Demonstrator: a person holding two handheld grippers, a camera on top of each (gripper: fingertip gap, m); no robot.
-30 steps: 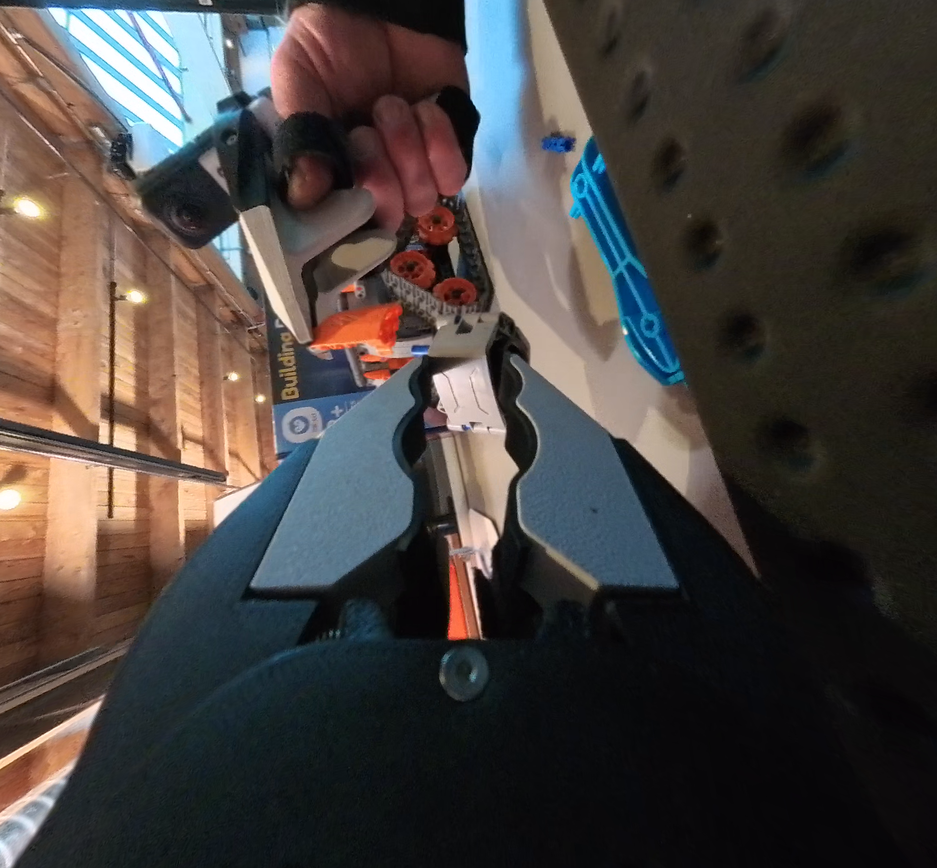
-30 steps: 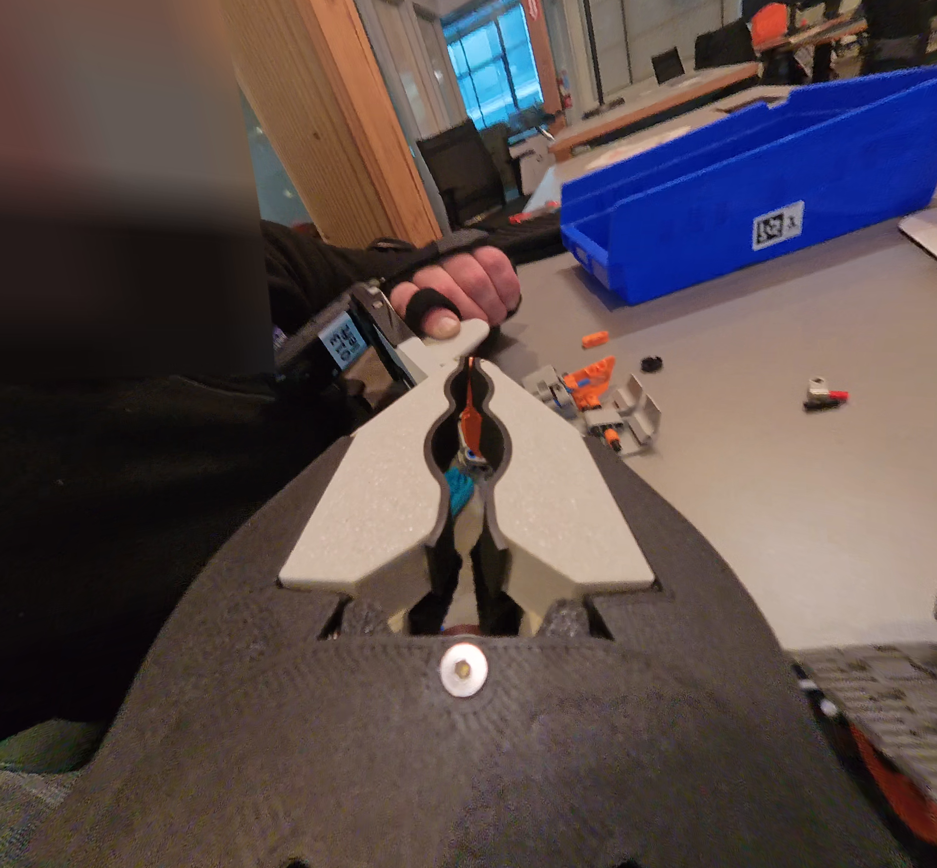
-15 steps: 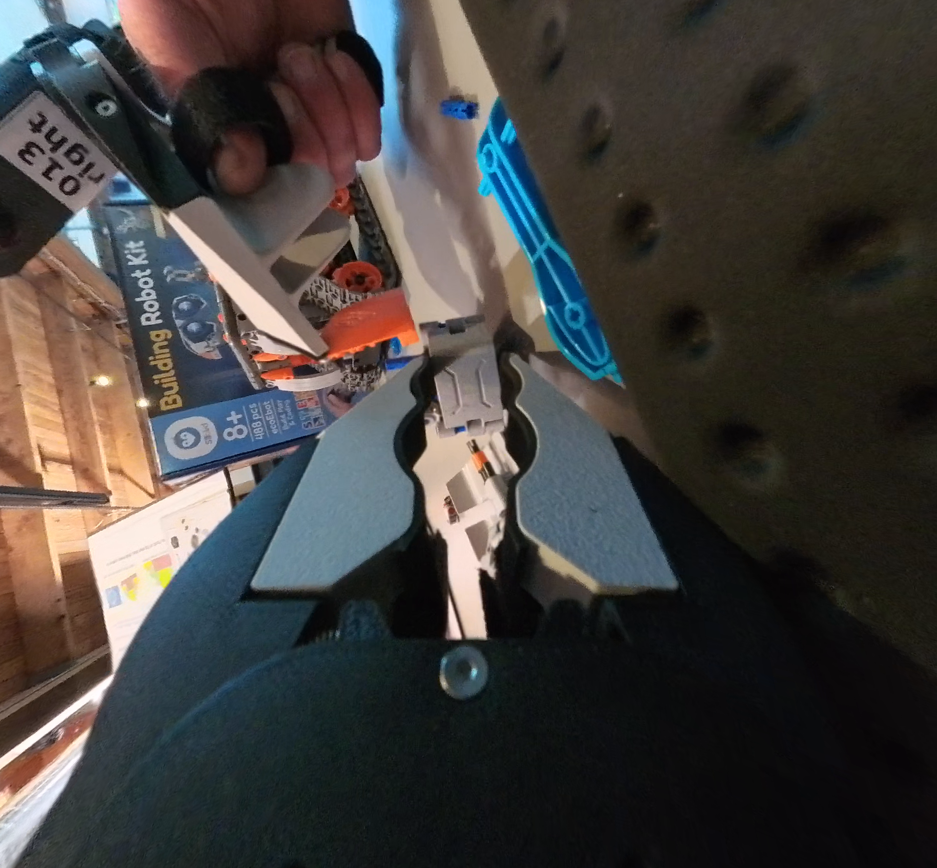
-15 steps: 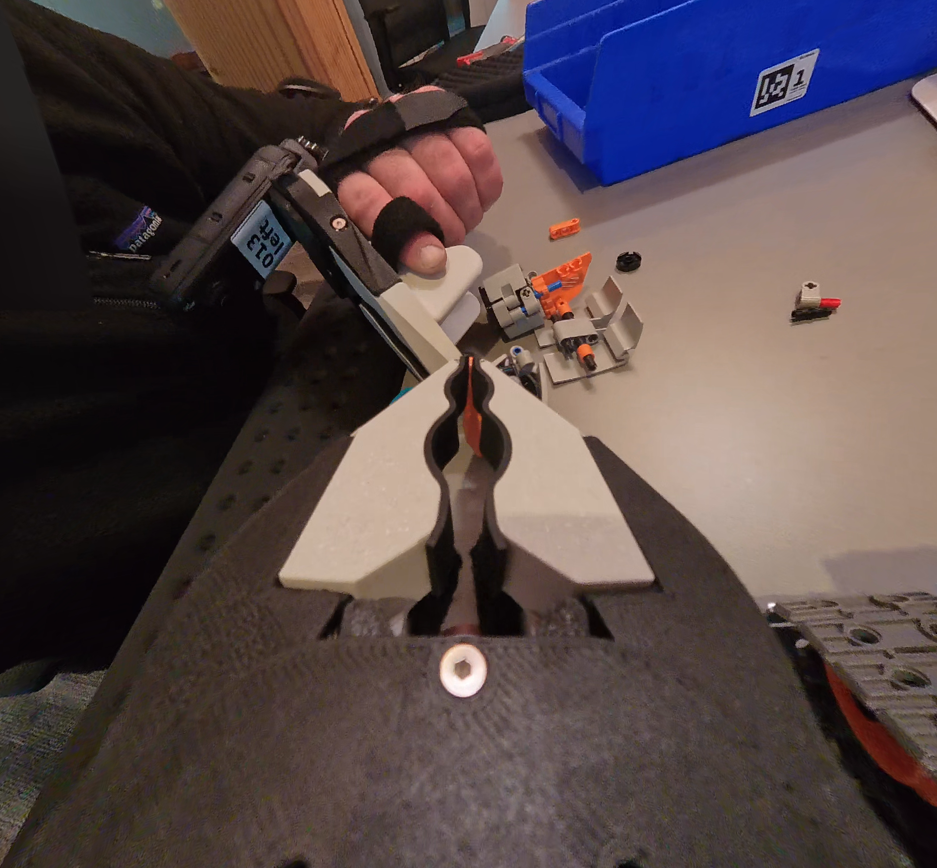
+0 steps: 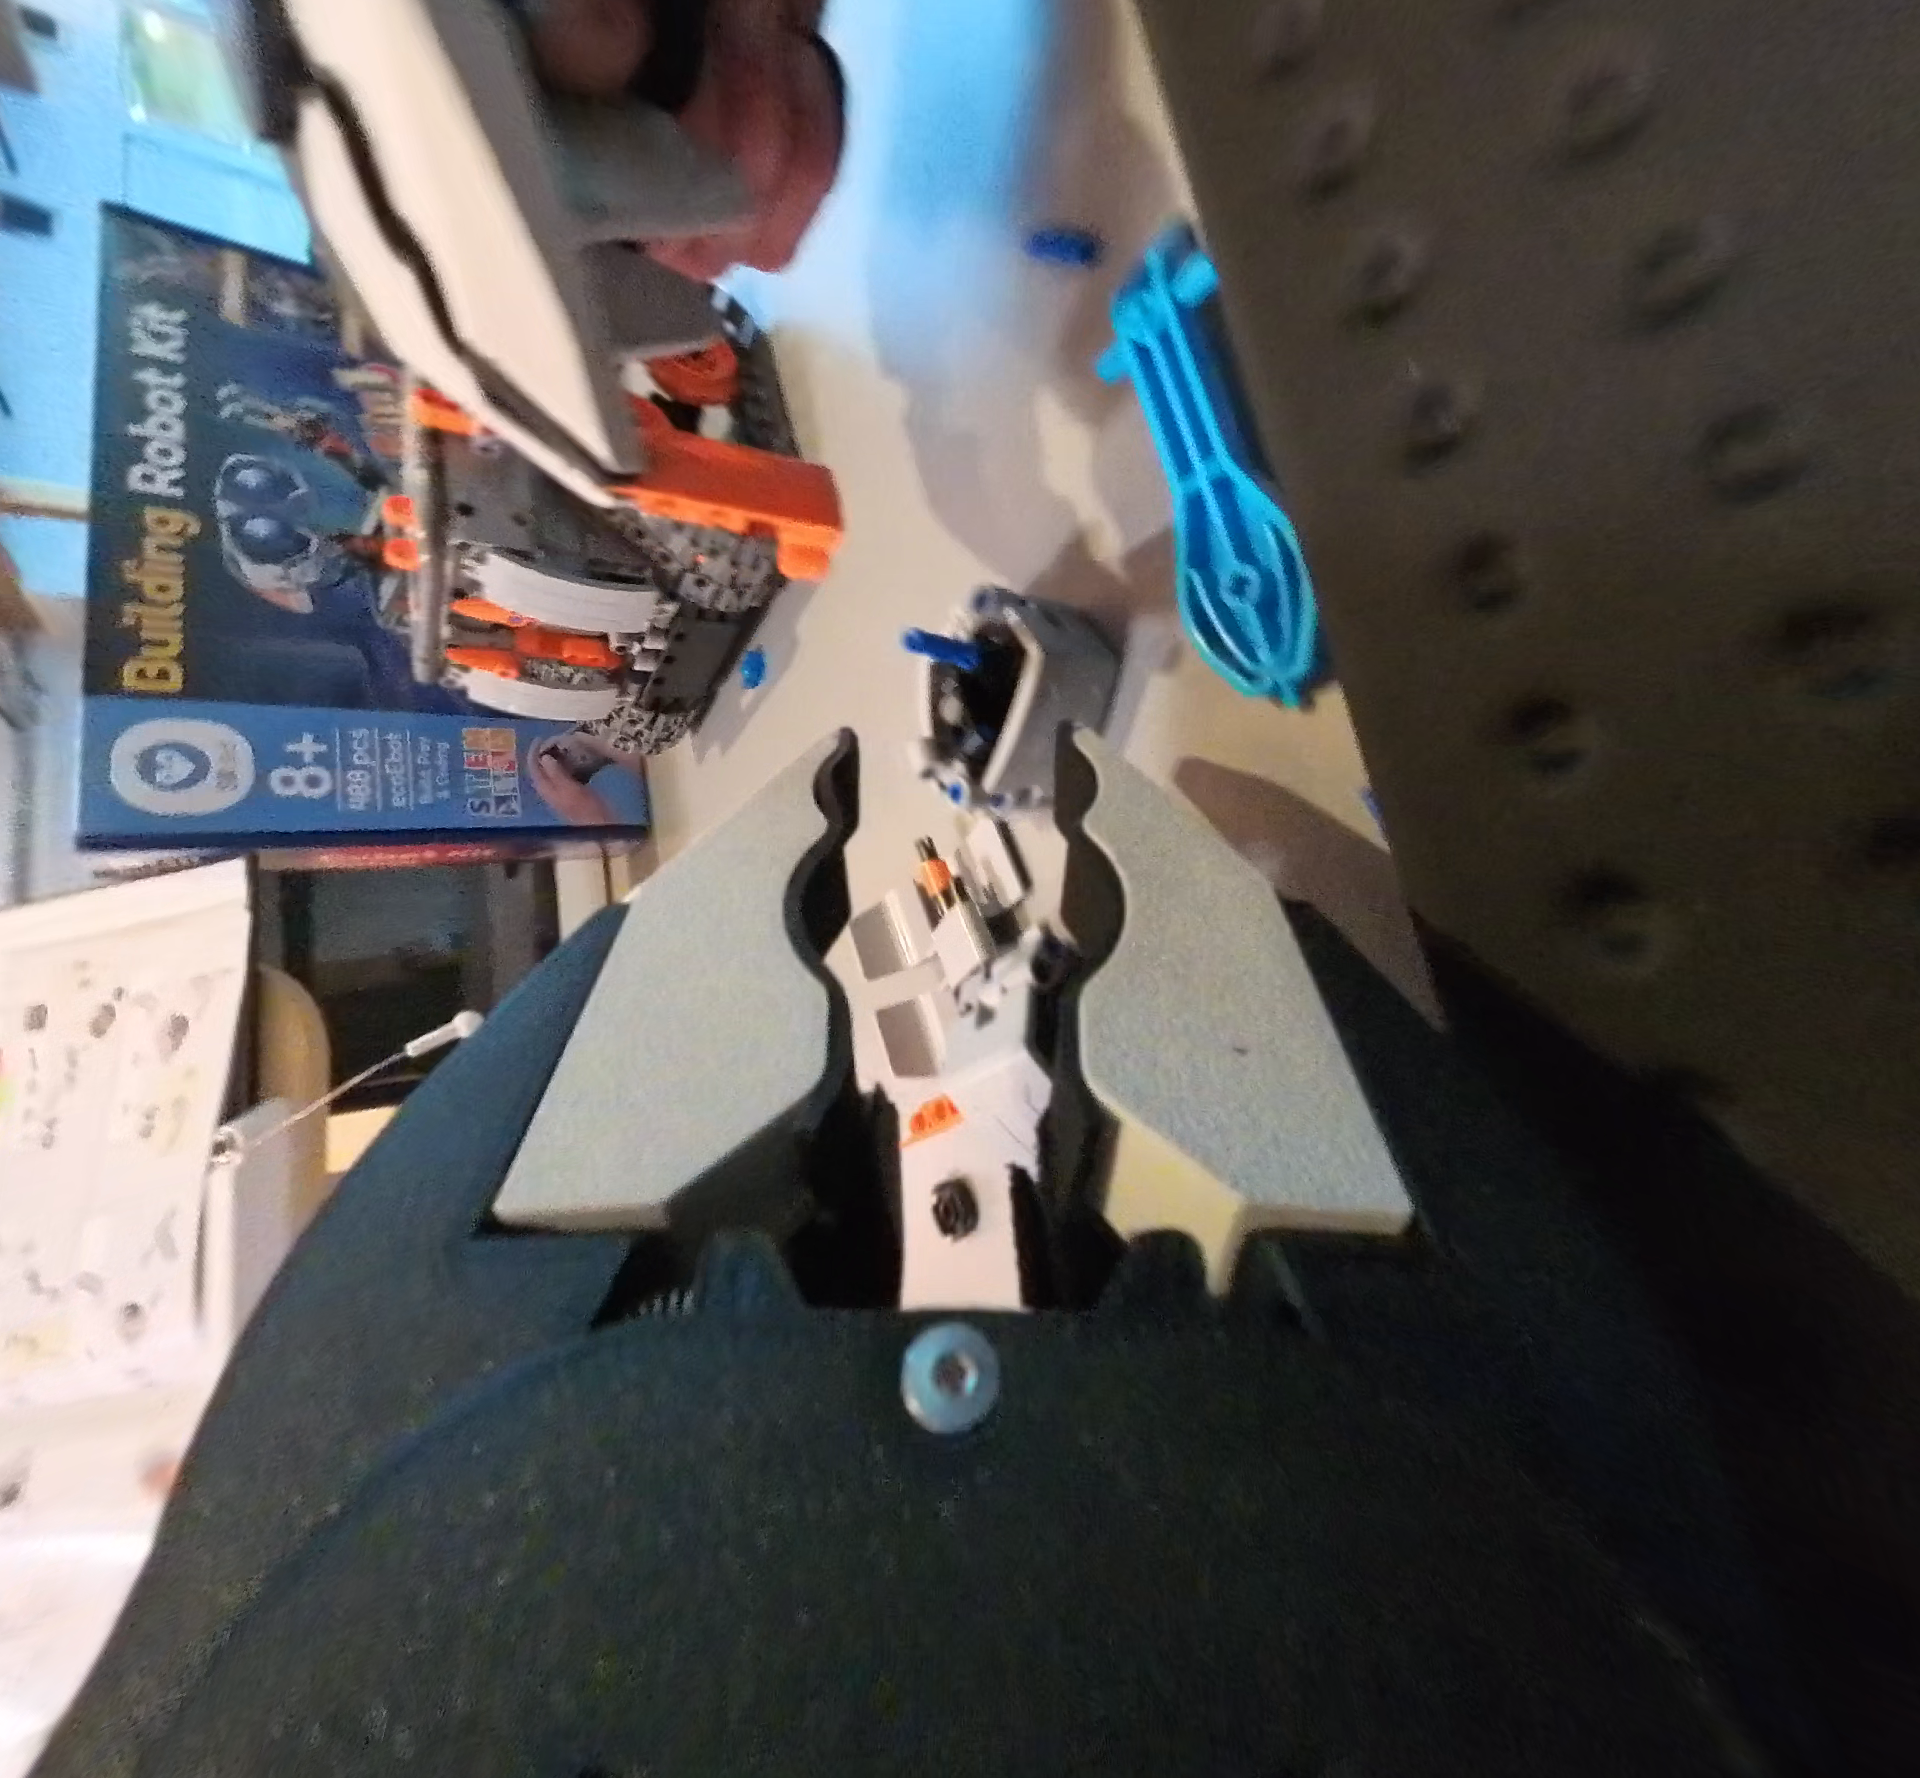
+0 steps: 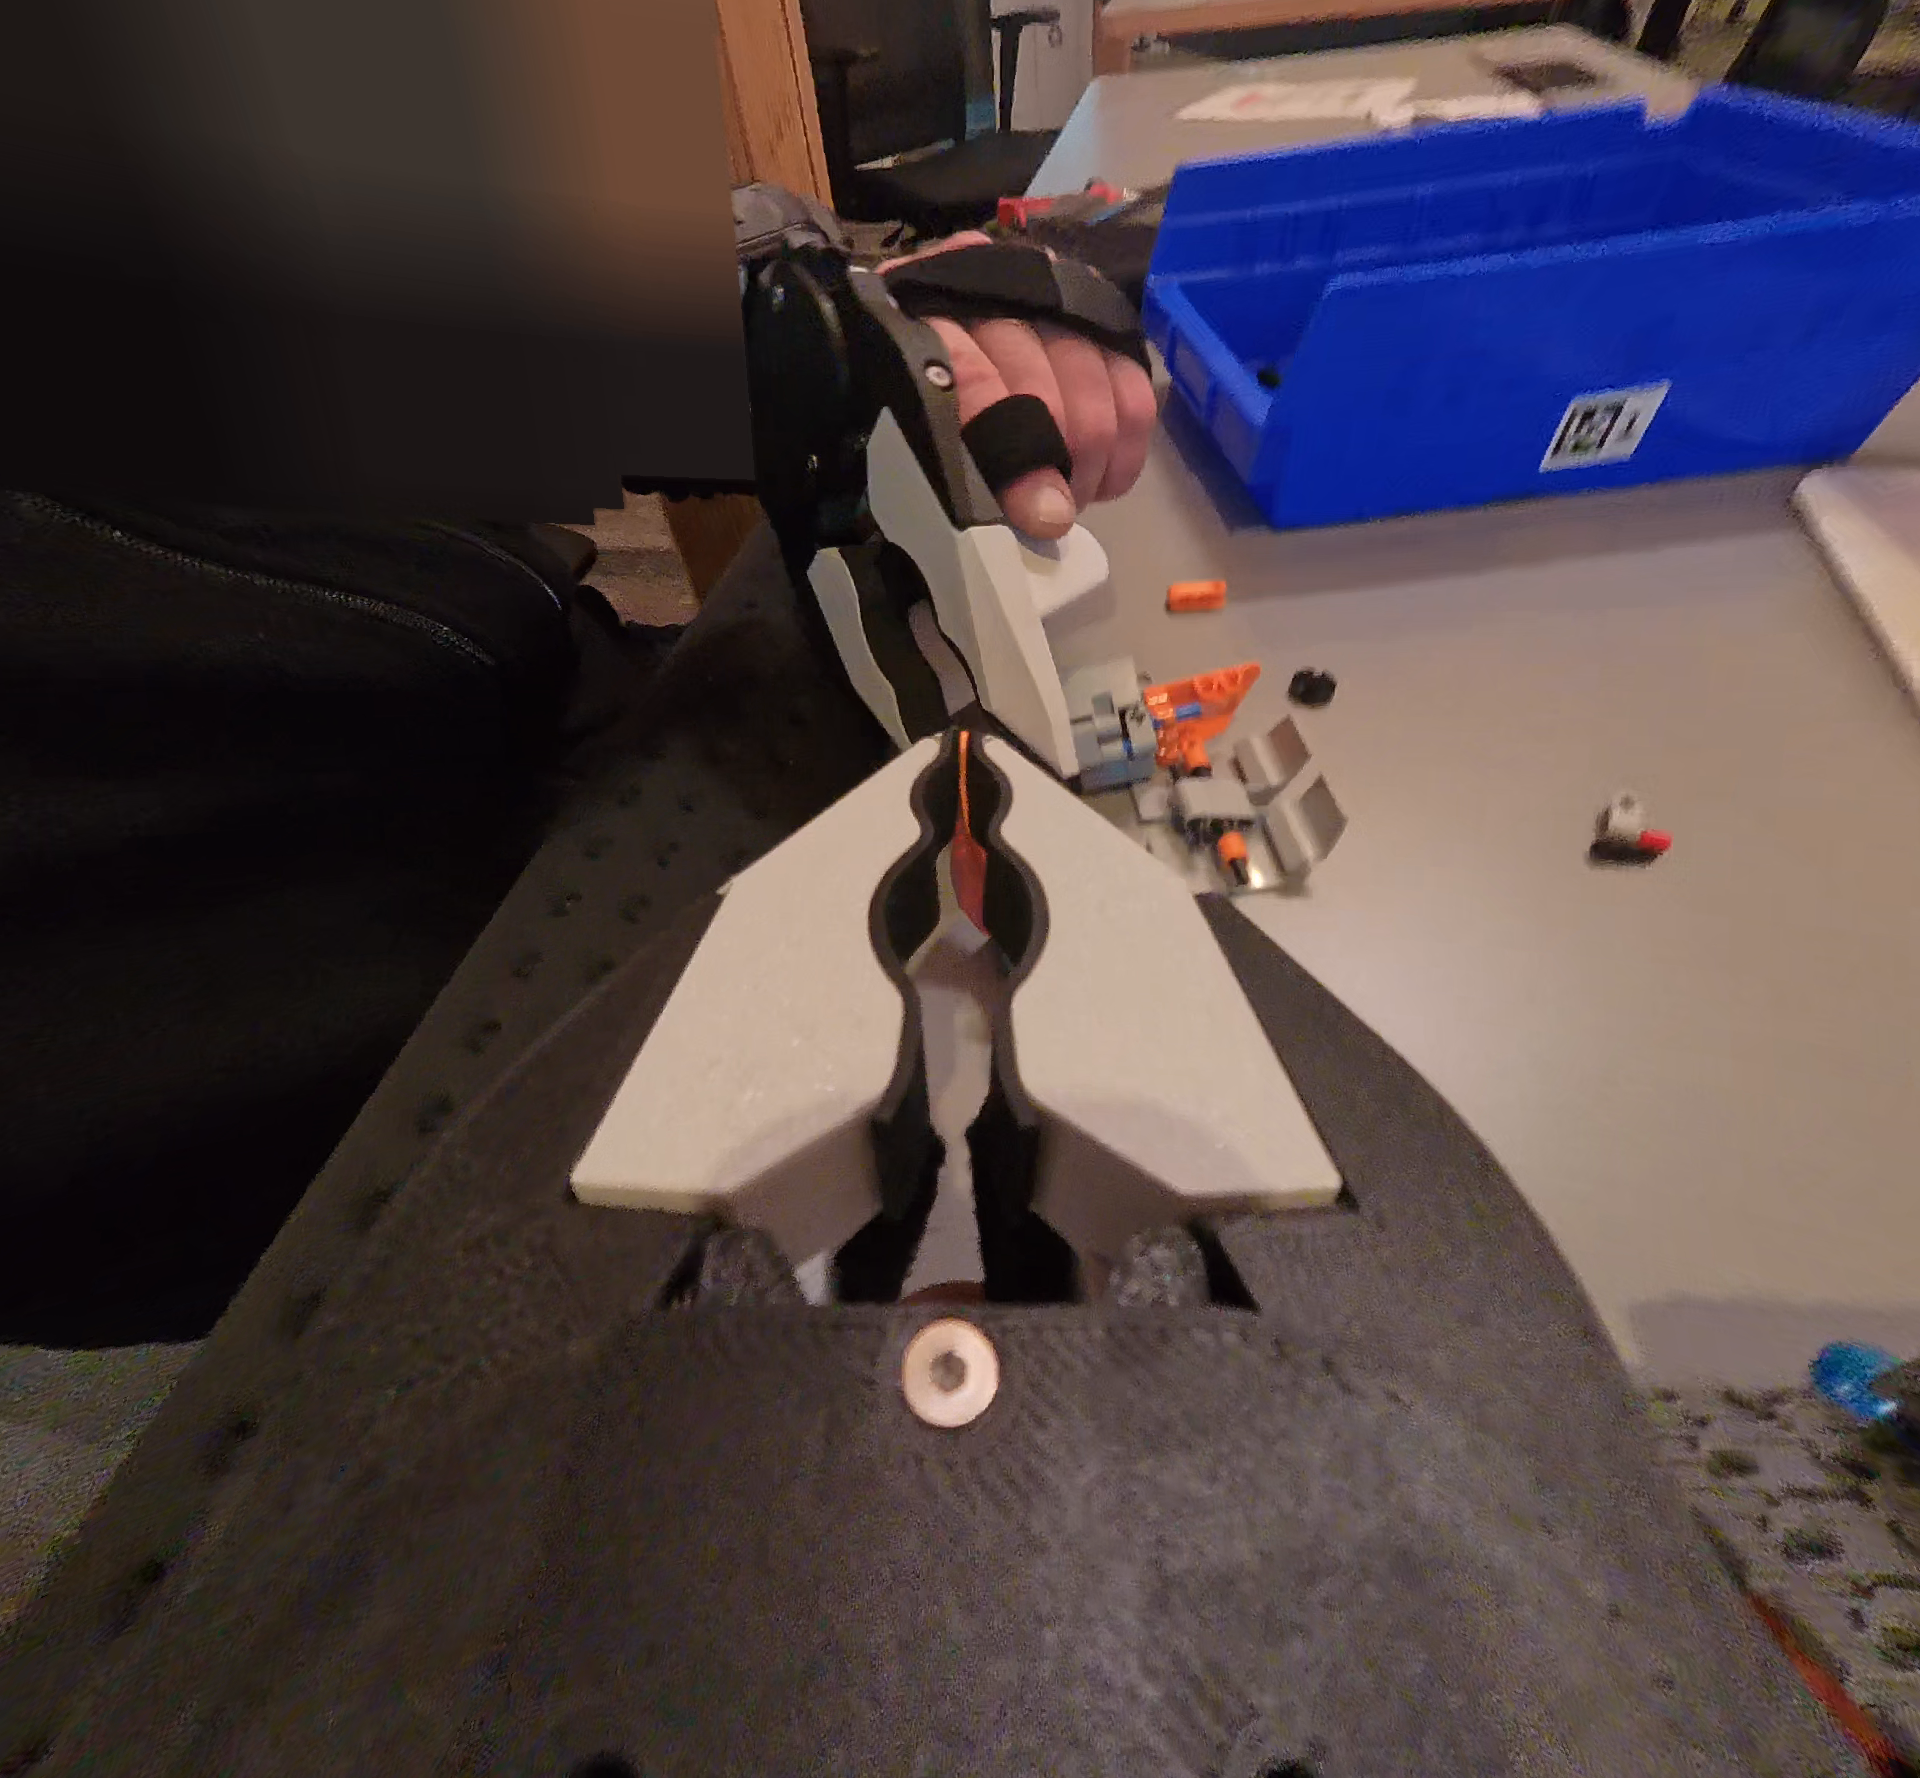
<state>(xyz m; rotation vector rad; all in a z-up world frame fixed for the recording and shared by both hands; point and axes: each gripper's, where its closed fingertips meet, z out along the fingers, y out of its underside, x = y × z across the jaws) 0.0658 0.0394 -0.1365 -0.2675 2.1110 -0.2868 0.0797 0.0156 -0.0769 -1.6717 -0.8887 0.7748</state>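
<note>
Left hand-held gripper (image 5: 958,746) is spread above the surface (image 5: 914,502), a grey blue-pinned block (image 5: 1049,689) just beyond its tips at 12 o'clock, while the right hand-held gripper (image 6: 961,741) pinches a thin orange piece (image 6: 968,861).

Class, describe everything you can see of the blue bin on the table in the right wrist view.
The blue bin is an open-topped storage bin that looks like hard plastic, with a lowered front lip and taller side walls. A small white square tag with a black pattern sits on its near side wall. It stands upright on the grey table, behind the loose building pieces, touching no gripper. Its contents are mostly hidden.
</note>
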